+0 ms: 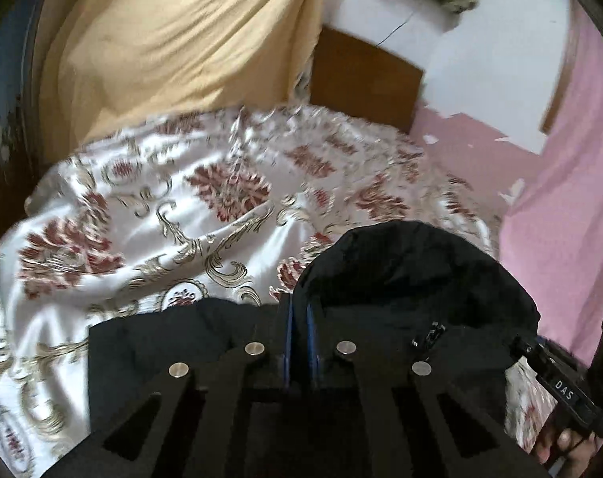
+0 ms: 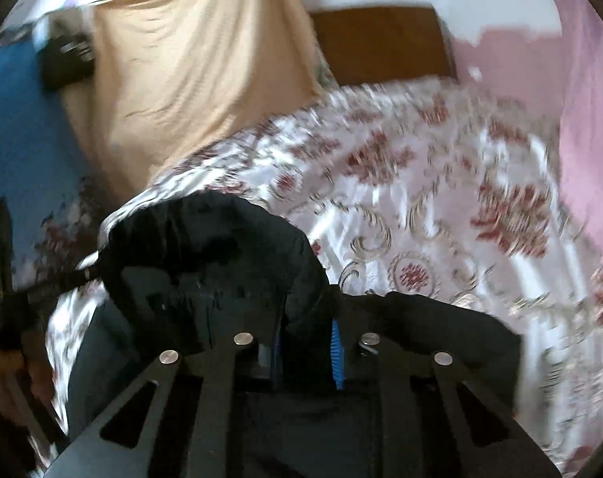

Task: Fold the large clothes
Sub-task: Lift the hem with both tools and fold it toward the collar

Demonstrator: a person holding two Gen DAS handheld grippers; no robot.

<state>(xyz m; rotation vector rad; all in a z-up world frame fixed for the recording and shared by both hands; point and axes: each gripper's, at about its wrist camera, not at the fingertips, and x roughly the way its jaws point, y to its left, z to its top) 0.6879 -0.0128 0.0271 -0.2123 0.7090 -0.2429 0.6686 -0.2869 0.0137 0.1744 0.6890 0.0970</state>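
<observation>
Both grippers pinch the black jacket (image 1: 412,279) on the floral bedspread (image 1: 150,199), left gripper (image 1: 301,318) and right gripper (image 2: 307,318) either side of its hood, garment's length trailing back beneath them.

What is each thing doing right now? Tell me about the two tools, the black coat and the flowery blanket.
Left tool: shut, pinching the coat's edge.
Right tool: shut on a bunch of the coat.
Black coat: rumpled, lying on the blanket, hood bulging up, gripped by both tools.
Flowery blanket: spread over the bed, wrinkled.
Yellow cloth: draped behind the bed, hanging in folds.
</observation>
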